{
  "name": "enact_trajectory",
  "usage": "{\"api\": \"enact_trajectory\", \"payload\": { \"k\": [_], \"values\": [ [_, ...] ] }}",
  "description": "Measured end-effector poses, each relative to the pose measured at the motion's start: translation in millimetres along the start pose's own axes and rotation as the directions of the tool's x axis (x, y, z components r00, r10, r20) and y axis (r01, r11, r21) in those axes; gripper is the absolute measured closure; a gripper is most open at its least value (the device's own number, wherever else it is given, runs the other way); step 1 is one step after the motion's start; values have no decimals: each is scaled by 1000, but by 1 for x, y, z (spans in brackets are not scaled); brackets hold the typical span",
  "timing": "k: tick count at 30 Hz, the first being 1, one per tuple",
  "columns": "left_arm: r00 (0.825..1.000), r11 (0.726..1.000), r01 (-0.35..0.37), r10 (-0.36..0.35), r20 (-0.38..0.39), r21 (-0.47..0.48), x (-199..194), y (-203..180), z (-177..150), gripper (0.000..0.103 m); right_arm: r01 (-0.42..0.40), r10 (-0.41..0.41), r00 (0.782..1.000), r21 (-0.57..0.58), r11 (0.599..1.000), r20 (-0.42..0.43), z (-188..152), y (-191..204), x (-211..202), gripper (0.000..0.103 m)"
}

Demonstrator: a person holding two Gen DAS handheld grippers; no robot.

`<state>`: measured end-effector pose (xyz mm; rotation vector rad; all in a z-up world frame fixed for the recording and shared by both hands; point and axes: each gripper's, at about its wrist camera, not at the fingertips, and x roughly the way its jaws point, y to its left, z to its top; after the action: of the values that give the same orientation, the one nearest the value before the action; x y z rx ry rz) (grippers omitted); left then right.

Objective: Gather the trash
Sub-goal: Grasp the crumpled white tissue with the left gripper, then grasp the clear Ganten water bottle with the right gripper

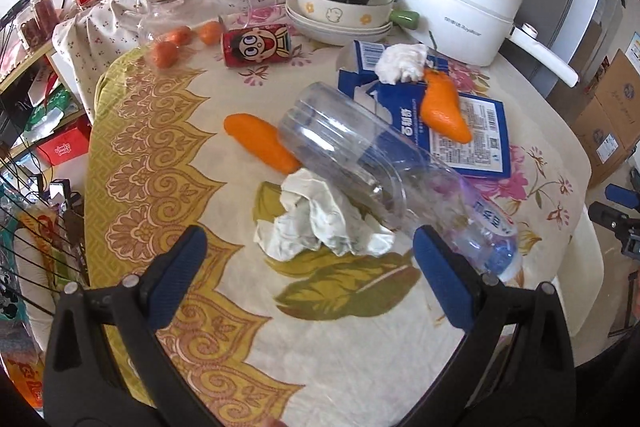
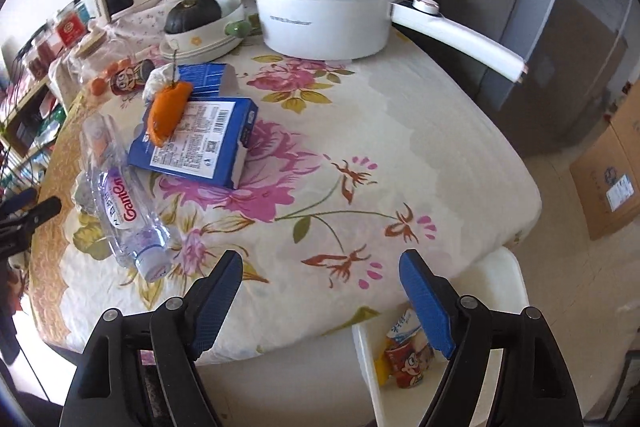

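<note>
Collecting barely begun: bin (image 2: 440, 359) under right tongs (image 2: 320, 301) holds a few wrappers. Both tongs released, empty. Ahead of left tongs (image 1: 308, 273): tissue (image 1: 316, 223), bottle (image 1: 372, 163), peels, blue box (image 1: 468, 131) on counter (image 1: 320, 347).

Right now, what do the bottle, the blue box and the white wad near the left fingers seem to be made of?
Bottle: clear thin plastic, glossy; the table pattern shows through it.
Blue box: printed cardboard, slightly glossy, with folded flaps and a barcode.
White wad: probably tissue or soft paper, matte and crumpled.
</note>
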<state>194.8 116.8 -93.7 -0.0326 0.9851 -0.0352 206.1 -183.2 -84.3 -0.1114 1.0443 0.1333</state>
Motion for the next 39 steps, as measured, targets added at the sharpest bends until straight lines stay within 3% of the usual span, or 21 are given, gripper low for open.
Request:
{"api": "enact_trajectory", "payload": {
  "k": [4,7,10,12,13,17,23,28,35,39],
  "values": [
    [999,1000,24,-24,-31,10,25,6,3,3,-28,27,1000,-60,998,-9,5,20,9,21],
    [996,998,59,-59,-62,4,40,6,3,11,-34,32,999,-73,997,-24,8,28,17,21],
    [991,995,100,-101,-90,-12,53,5,4,24,-54,51,998,-77,996,-37,10,34,23,21],
    [986,993,113,-115,-119,-18,61,5,3,42,-59,56,998,-75,995,-40,12,37,24,21],
    [984,992,121,-123,-126,-24,64,5,2,45,-64,62,997,-75,995,-38,13,39,24,21],
    [979,984,157,-167,-115,-86,60,13,5,67,-84,83,996,-70,994,-10,19,46,21,21],
    [982,980,138,-154,-106,-141,37,33,1,69,-167,169,985,-84,982,14,31,73,19,21],
    [992,985,85,-98,-77,-150,10,49,-8,70,-209,216,976,-206,956,10,37,119,18,21],
    [999,989,21,-26,-35,-147,-15,67,-17,69,-182,203,979,-321,930,34,39,170,35,21],
    [999,983,5,-12,-38,-184,-19,77,-25,69,-123,136,991,-361,925,11,31,189,57,23]
  ]
}}
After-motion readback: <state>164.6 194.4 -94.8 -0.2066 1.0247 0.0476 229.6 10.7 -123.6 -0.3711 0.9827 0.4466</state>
